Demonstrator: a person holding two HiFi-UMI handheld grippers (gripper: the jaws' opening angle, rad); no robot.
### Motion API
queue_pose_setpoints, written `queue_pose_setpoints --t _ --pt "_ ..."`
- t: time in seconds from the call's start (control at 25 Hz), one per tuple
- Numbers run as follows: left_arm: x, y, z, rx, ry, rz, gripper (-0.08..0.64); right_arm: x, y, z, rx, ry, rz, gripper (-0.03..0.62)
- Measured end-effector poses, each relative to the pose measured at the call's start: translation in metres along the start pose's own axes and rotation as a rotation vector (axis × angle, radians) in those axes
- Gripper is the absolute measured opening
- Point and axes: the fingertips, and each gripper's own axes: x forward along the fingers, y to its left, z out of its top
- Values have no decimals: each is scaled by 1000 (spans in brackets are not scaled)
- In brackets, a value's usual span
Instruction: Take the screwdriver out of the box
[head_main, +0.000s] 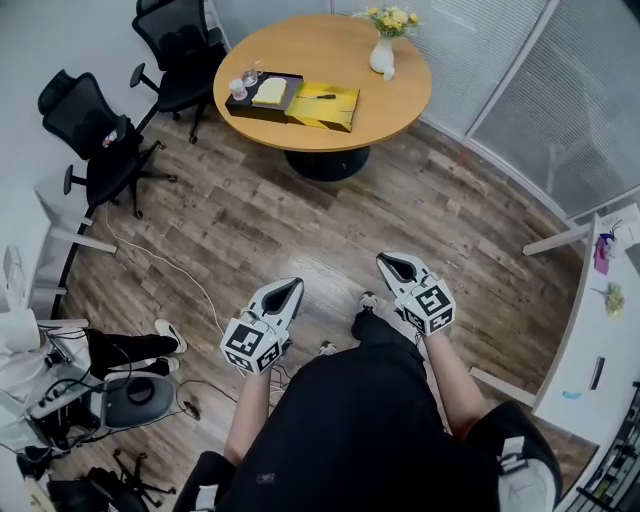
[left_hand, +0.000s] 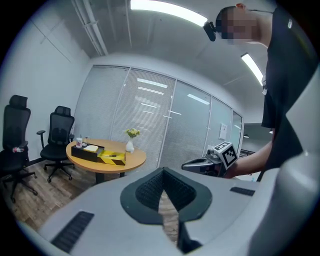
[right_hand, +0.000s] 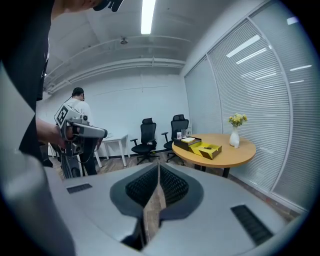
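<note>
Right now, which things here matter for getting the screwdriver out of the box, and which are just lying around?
For the job: yellow box, screwdriver in it, left gripper, right gripper, both shut.
Lying about: vase of flowers, glasses, office chairs.

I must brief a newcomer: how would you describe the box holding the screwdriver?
Find the round wooden table by the blinds. Two boxes lie side by side on it. Take the yellow box, nearer the vase; its neighbour is black.
</note>
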Motion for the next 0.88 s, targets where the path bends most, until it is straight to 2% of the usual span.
queue_pose_setpoints --t 0.36,0.88 --pt "37 21 24 8 -4 39 6 20 -42 20 -8 -15 30 8" --pt "94 29 48 19 -8 91 6 27 -103 22 4 -7 72 8"
